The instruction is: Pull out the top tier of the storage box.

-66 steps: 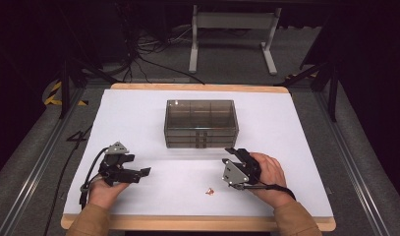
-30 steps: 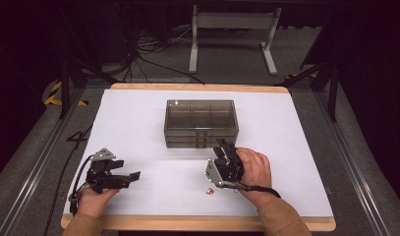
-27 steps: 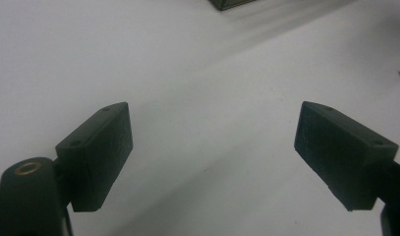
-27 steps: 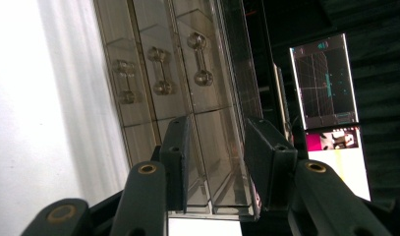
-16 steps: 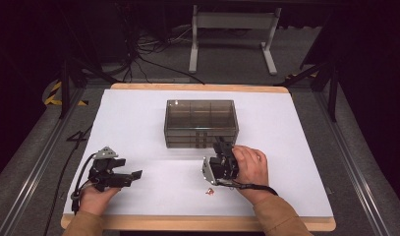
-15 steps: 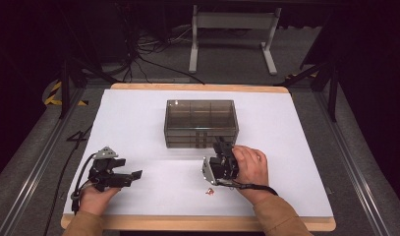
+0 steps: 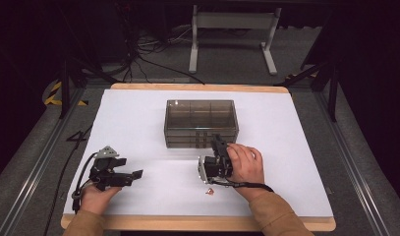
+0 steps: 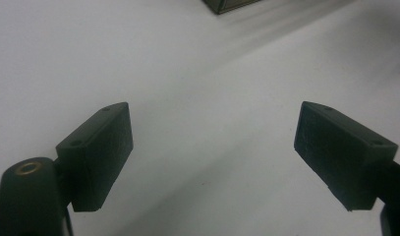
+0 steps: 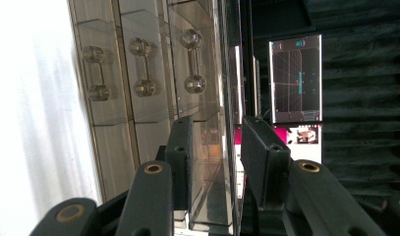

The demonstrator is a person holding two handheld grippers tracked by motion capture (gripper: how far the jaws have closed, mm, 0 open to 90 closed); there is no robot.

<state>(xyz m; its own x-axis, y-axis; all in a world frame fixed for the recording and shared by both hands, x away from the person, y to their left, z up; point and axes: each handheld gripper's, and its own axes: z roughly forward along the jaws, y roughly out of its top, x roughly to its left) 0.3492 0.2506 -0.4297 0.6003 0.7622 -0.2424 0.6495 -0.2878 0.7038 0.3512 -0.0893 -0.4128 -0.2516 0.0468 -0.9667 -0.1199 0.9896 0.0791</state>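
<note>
Jaws of the right hand-held gripper (image 9: pixel 214 147) have just been closing around the drawer box (image 7: pixel 201 123) top edge; the left hand-held gripper (image 8: pixel 214 147) is held spread.

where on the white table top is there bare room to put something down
Free: the wide strip left of the smoky clear plastic drawer box, the strip to its right, and the patch between the left claw and right claw. Crowded: the box front, where the right claw stands, with a small reddish bit near the front edge.

Tongs (image 8: pixel 214 157) gape wide over white table (image 8: pixel 197 73).
</note>
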